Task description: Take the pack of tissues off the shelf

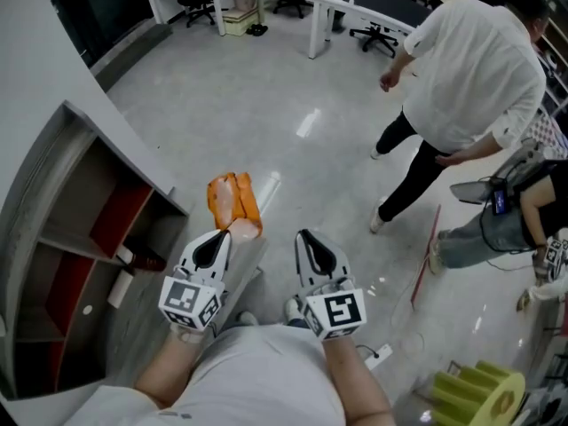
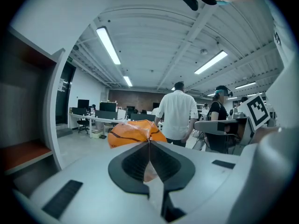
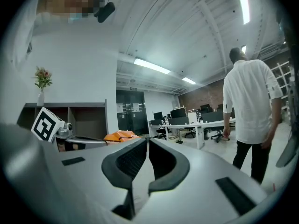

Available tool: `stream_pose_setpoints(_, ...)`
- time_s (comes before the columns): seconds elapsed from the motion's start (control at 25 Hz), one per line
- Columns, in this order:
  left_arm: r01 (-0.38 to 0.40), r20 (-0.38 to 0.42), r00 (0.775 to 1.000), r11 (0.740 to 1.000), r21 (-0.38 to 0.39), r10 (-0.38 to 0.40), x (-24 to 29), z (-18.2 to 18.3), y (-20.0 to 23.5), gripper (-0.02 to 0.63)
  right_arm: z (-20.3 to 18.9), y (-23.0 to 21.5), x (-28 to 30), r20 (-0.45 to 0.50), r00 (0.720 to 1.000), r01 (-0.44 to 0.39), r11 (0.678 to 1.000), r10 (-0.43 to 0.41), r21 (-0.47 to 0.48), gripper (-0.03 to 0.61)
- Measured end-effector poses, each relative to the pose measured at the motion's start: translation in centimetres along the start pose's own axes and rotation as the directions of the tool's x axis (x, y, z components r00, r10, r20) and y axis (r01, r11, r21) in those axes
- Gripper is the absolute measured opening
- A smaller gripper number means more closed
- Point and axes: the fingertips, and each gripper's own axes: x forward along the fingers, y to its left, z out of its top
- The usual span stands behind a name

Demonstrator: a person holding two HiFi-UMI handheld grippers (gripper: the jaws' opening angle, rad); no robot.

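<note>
left gripper view: your left gripper point(image 2: 149, 143) is clenched on the pack point(image 2: 135, 132). the jaws meet on a thin fold of its wrapper, and the orange bulk bulges just past the tips.

your right gripper point(image 3: 147, 140) has its jaws pressed together with nothing between them. from its view the pack sits left of the tips and a little beyond, next to the left gripper's cube point(image 3: 44, 124).

from the head view you hold the two grippers side by side, near each other but not touching. the pack sticks out ahead of the left jaws, up in the air over the floor point(image 1: 266, 105) and out of the shelf point(image 1: 80, 202). the shelf stands to the left of the left jaws, with its open compartments facing you and red-brown boards inside.

on top of the shelf, far left of the right jaws, a vase point(image 3: 41, 97) holds flowers.

farther ahead, right of both jaws, a person point(image 1: 470, 69) in a white shirt and dark trousers has their back to you. beyond them, a long white desk point(image 1: 311, 3) with office chairs lines the far side of the room.
</note>
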Motion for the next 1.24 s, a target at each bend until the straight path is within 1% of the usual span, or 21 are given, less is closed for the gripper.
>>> stream_pose_setpoints(0.2,-0.028,-0.015,0.999,1.0,-0.006,0.028,-0.1,0.3,-0.2,0.021,0.7,-0.4,0.0,-0.008,1.0,-0.024,1.0,0.024,-0.003,0.026)
stream_pose_setpoints(0.56,-0.049,-0.021,0.999,0.999,-0.01,0.049,-0.2,0.4,-0.3,0.021,0.5,-1.0,0.0,-0.023,0.999,-0.033,0.999,0.033,0.003,0.026)
stream_pose_setpoints(0.84,-0.041,-0.021,0.999,0.999,-0.011,0.041,-0.6,0.8,1.2,0.021,0.7,0.1,1.2,-0.029,0.999,-0.031,1.0,0.031,0.001,0.026)
stream_pose_setpoints(1.0,-0.047,-0.017,0.999,0.999,-0.019,0.046,-0.6,0.1,0.8,0.021,-0.1,-0.1,0.9,-0.037,0.999,-0.033,0.999,0.033,-0.006,0.026)
stream_pose_setpoints(1.24,-0.035,-0.013,0.999,0.999,-0.014,0.035,0.4,0.2,0.3,0.021,-0.2,-0.8,0.9,-0.045,0.999,-0.028,1.0,0.027,-0.009,0.026)
